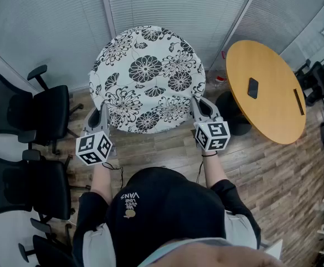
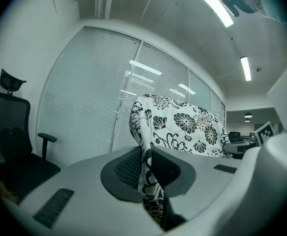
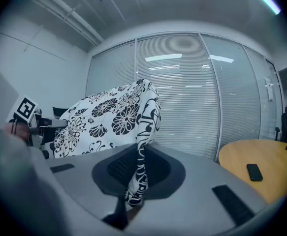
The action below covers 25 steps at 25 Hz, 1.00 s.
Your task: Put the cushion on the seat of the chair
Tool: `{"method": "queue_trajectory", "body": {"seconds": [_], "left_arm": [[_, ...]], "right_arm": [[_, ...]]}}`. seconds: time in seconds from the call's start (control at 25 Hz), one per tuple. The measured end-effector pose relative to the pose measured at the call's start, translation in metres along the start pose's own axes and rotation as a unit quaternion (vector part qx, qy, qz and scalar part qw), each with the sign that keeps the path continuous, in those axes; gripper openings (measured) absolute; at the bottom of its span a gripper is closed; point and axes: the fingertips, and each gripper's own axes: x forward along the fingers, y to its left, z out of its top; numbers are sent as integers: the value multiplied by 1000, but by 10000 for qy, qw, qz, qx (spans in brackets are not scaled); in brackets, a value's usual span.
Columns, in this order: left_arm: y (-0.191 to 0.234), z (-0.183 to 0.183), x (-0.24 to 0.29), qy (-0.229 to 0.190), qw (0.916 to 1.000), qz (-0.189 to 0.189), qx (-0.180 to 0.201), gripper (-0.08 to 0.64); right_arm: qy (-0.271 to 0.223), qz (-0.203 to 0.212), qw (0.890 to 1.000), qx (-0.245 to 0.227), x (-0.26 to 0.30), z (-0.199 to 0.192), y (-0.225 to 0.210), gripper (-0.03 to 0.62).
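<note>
round b&w floral cushion is up off the wood floor, held out in front of the person, patterned face toward the head cam. not on any seat yet.

left tool: jaws pressed nearly together, pinching the cushion's lower-left edge; fabric is squeezed betw the ribbed pads and a bit of it hangs below them. right tool: same on the lower-right edge, jaws clamped on a thin fold of the floral cloth. the rest of the cushion spreads away from both tools, w/ the 2 marker cubes just below its near rim in the head view.

black office chairs stand at the left, one behind the other, well apart from the cushion; the nearer-to-cushion one has its seat facing right. can't tell which chair is meant.

round wooden tabletop sits to the right, near the cushion's edge but not touching. a dark phone lies on it. closed blinds run along the wall behind.
</note>
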Motion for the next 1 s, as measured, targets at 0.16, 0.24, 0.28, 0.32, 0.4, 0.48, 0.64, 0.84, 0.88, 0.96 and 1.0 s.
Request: {"method": "queue_trajectory", "body": {"seconds": [0.16,0.24,0.28,0.32,0.4,0.48,0.64,0.84,0.88,0.96,1.0], "left_arm": [[1,0,2,-19,10000,7,-9,41],[1,-1,2,-14,10000,6,-14,41],[1,-1,2,-13,10000,8,-18,41],[1,-1,2,-13,10000,10,-21,41],[1,-1,2,-14,10000,10,-20,41],[1,0,2,-13,10000,9,-12,41],[0,0,1,-15,10000,11,1,41],[-3,2,-2,-53,10000,5,13,41],[-3,2,-2,-70,10000,5,12,41],[-4,4,-3,-99,9999,2,21,41],[-5,5,-4,-110,9999,0,28,41]], "right_arm": [[-24,5,10000,4,3,1,0,34],[-25,5,10000,14,3,1,-1,34],[-25,8,10000,18,3,1,-1,34],[-26,12,10000,18,3,1,-1,34],[-29,20,10000,16,3,1,-1,34],[-35,29,10000,19,3,1,-1,34],[-33,55,10000,12,3,1,0,34],[-173,238,9994,200,-1,4,2,35],[-217,278,9991,232,-1,5,3,35],[-273,280,9989,244,-3,8,2,35],[-287,262,9990,239,-4,9,2,35]]}}
